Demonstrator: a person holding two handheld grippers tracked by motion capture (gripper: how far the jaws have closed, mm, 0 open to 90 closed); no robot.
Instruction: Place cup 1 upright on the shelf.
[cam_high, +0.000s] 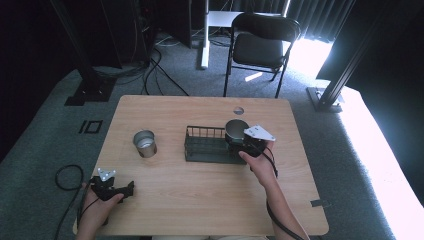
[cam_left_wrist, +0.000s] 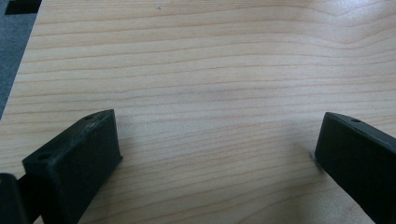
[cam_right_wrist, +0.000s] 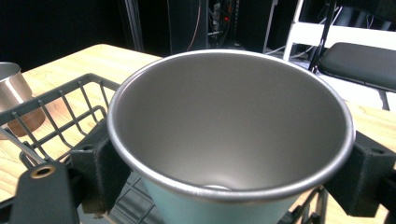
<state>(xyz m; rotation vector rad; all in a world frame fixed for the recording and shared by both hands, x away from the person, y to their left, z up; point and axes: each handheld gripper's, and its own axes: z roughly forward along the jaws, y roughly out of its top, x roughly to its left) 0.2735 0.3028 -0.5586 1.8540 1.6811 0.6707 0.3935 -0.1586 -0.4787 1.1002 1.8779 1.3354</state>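
Note:
My right gripper (cam_high: 240, 141) is shut on a metal cup (cam_high: 236, 129) with a pale blue outside, held upright over the right end of the black wire basket (cam_high: 202, 146). In the right gripper view the cup (cam_right_wrist: 229, 126) sits between the two jaws, its open mouth facing up, with the basket (cam_right_wrist: 56, 112) below and to the left. A second metal cup (cam_high: 144, 143) stands on the table left of the basket, seen also as the cup (cam_right_wrist: 11, 86) at the left edge. My left gripper (cam_high: 131, 188) rests open near the front left of the table, only bare wood between the jaws of the gripper (cam_left_wrist: 217, 149).
The wooden table (cam_high: 200, 205) has a small round hole (cam_high: 238, 110) near its far edge. A black folding chair (cam_high: 260, 45) stands beyond the table. Cables lie on the grey carpet at the left (cam_high: 67, 177).

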